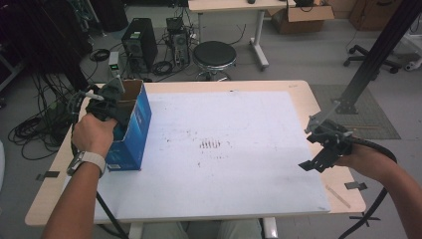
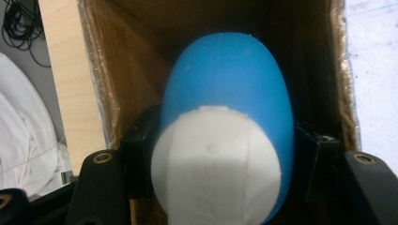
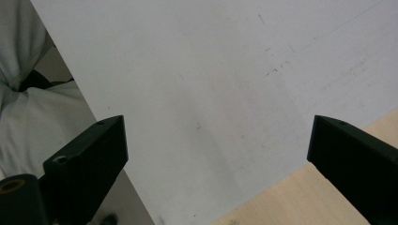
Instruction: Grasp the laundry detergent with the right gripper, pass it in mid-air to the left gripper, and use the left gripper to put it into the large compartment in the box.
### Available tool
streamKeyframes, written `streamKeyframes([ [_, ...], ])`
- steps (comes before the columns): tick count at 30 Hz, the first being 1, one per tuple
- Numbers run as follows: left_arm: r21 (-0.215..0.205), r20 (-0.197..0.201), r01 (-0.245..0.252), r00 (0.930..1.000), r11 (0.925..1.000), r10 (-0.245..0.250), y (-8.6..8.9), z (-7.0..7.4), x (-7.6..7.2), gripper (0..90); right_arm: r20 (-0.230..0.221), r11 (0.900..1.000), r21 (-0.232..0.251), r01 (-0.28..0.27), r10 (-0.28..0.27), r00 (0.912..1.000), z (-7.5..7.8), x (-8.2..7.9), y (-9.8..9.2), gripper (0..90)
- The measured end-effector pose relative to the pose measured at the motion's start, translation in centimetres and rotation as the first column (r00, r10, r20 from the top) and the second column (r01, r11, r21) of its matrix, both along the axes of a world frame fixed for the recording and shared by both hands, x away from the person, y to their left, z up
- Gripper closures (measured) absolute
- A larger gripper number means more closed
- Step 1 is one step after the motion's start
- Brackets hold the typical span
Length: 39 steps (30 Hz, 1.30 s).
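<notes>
The blue-and-white egg-shaped toy (image 2: pixel 225 140) sits clamped between your left hand-held gripper's (image 2: pixel 225 154) jaws, its long axis running straight ahead of them, blue end leading down into the open cardboard box (image 1: pixel 130 127) at the table's (image 1: pixel 298 94) left edge. Your right hand-held gripper (image 1: pixel 326 149) hangs wide open and empty, well apart at the right edge.

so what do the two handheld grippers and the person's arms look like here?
Both grippers are black. The left gripper has blocky fingers with brass-ringed screw holes; the right gripper has flat wedge-shaped fingers, a grey plate and a black ribbed cable. Forearms bare; a silver watch on the left wrist.
</notes>
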State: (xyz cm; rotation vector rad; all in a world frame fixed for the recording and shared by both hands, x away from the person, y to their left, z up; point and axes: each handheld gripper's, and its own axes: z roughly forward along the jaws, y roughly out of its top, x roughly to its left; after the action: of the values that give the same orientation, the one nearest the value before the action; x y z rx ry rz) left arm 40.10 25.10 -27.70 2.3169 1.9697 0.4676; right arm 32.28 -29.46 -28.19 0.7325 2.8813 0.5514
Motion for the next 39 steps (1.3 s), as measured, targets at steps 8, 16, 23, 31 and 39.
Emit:
streamKeyframes([
  [8, -0.006, -0.007, -0.001, 1.0000, 1.0000, 0.000, 0.1, 0.0, 0.1, 38.4, -0.003, 1.000, 0.000, -0.003, 0.003, 1.0000, -0.1, 0.0, 0.0, 5.4],
  [16, -0.009, -0.004, 0.007, 1.0000, 0.9999, -0.008, 0.0, -0.1, 0.2, 38.1, -0.006, 1.000, -0.002, -0.003, 0.003, 1.0000, -0.1, -0.1, 0.1, 5.4],
  [23, -0.035, -0.007, 0.013, 0.9999, 0.9993, -0.013, 0.2, 0.3, 0.2, 34.2, -0.001, 1.000, 0.002, -0.006, 0.006, 1.0000, 0.1, -0.1, 0.1, 5.3],
  [31, -0.054, 0.007, 0.008, 0.9999, 0.9985, -0.008, 0.7, 1.1, -0.1, 29.5, -0.005, 1.000, 0.002, -0.007, 0.007, 1.0000, 0.1, -0.3, 0.3, 5.3],
  [39, -0.071, 0.022, 0.018, 0.9996, 0.9973, -0.017, 0.8, 2.1, -0.4, 22.5, 0.000, 1.000, 0.002, -0.009, 0.009, 1.0000, 0.3, -0.4, 0.3, 5.3],
])
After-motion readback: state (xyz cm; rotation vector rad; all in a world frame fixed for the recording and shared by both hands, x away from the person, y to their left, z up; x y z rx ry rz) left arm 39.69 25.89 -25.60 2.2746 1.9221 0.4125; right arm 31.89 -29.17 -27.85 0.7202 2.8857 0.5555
